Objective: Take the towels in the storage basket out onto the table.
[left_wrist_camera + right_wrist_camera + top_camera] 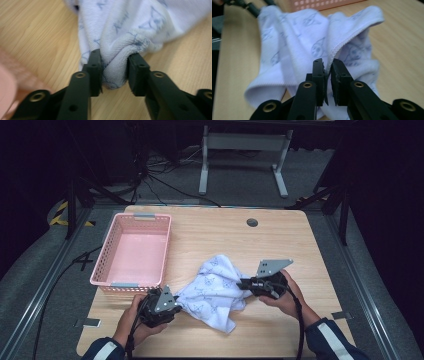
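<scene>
Soft, light white cloth [215,290] will sag and slip: left gripper [114,71] pinches a thick fold at 8 o'clock, right gripper [327,72] nips its hem at 3 o'clock, so you keep to hems.

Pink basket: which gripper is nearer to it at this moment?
Left. The left gripper sits just below the pink basket near its front right corner, gripping the cloth; the right gripper holds the cloth's far side, farther right.

The cloth [214,290] lies on the table [280,245], right of the basket [134,251].
</scene>
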{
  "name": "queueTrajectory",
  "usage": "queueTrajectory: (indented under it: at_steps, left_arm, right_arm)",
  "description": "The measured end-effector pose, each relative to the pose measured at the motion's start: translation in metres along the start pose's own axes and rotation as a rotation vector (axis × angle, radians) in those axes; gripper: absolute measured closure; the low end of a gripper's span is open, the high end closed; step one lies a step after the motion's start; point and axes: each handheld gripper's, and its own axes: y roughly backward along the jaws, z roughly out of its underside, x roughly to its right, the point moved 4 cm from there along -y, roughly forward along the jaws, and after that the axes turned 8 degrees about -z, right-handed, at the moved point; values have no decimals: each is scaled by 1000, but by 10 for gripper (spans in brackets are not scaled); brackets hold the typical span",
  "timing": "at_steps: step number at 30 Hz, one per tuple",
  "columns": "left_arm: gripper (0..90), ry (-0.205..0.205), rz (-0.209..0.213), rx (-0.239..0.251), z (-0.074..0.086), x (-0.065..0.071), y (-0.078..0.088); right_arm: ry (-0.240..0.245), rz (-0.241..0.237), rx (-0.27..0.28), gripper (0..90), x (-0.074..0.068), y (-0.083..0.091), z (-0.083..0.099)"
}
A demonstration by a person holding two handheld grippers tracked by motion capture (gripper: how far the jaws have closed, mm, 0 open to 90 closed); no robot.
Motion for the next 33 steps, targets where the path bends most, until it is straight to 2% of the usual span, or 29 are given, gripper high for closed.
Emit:
queueTrajectory:
  at_steps: [1, 2, 3, 5, 6, 9, 10, 11, 12, 14, 16, 17, 18, 20, 22, 23, 25, 26, 28, 29, 30, 31, 32, 33]
  left_arm:
    - [535, 0, 0, 0, 0, 0, 0]
    - [535, 26, 3, 15, -1, 0, 1]
    - [445, 32, 6, 30, -3, 2, 1]
    - [363, 27, 6, 68, -11, 7, 3]
    - [342, 25, 9, 81, -15, 9, 4]
    - [307, 15, 60, 125, -35, 26, 1]
    - [293, -2, 84, 131, -43, 37, -2]
    - [285, -23, 102, 137, -50, 46, -6]
    - [275, -42, 119, 136, -57, 56, -11]
    - [267, -86, 146, 126, -67, 72, -21]
    - [267, -131, 145, 103, -76, 89, -37]
    - [273, -144, 160, 87, -78, 94, -49]
    - [303, -145, 164, 64, -79, 94, -57]
    - [303, -121, 163, 25, -78, 92, -71]
    - [340, -121, 142, 3, -76, 87, -80]
    - [375, -105, 152, -6, -75, 84, -82]
    - [483, -104, 162, -34, -71, 78, -83]
    - [543, -106, 163, -45, -68, 75, -81]
    - [725, -143, 201, -65, -63, 70, -76]
    - [788, -150, 199, -53, -60, 68, -73]
    - [839, -150, 199, -53, -60, 68, -73]
    - [870, -153, 209, -45, -56, 59, -63]
    - [874, -156, 208, -42, -54, 53, -56]
    - [876, -156, 208, -42, -54, 53, -56]
  right_arm:
    - [0, 0, 0, 807, 0, 0, 0]
    - [-14, -27, 5, 763, -6, -1, 4]
    - [-16, -15, 8, 613, -10, -1, 6]
    - [-21, 0, 20, 548, -12, 3, 7]
    - [-16, 25, 19, 494, -11, 7, 8]
    - [-17, 56, 36, 409, -2, 21, 12]
    - [-19, 61, 28, 381, 2, 26, 15]
    - [-11, 89, -1, 364, 9, 30, 22]
    - [-20, 118, -15, 350, 15, 32, 28]
    - [-61, 98, -48, 330, 24, 30, 41]
    - [-63, 115, -84, 306, 31, 24, 51]
    - [-83, 96, -85, 300, 34, 21, 54]
    - [-96, 89, -90, 292, 38, 16, 57]
    - [-107, 99, -78, 280, 43, 9, 59]
    - [-101, 106, -102, 285, 46, 3, 61]
    - [-95, 123, -112, 289, 48, -1, 62]
    - [-92, 102, -118, 354, 48, -7, 62]
    - [-83, 116, -129, 367, 48, -9, 63]
    - [-72, 116, -123, 500, 47, -12, 62]
    - [-58, 123, -129, 557, 47, -13, 62]
    - [-58, 123, -129, 557, 47, -13, 62]
    - [-43, 112, -128, 705, 46, -14, 61]
    - [-42, 123, -139, 744, 47, -14, 61]
    - [-38, 134, -150, 784, 47, -14, 62]
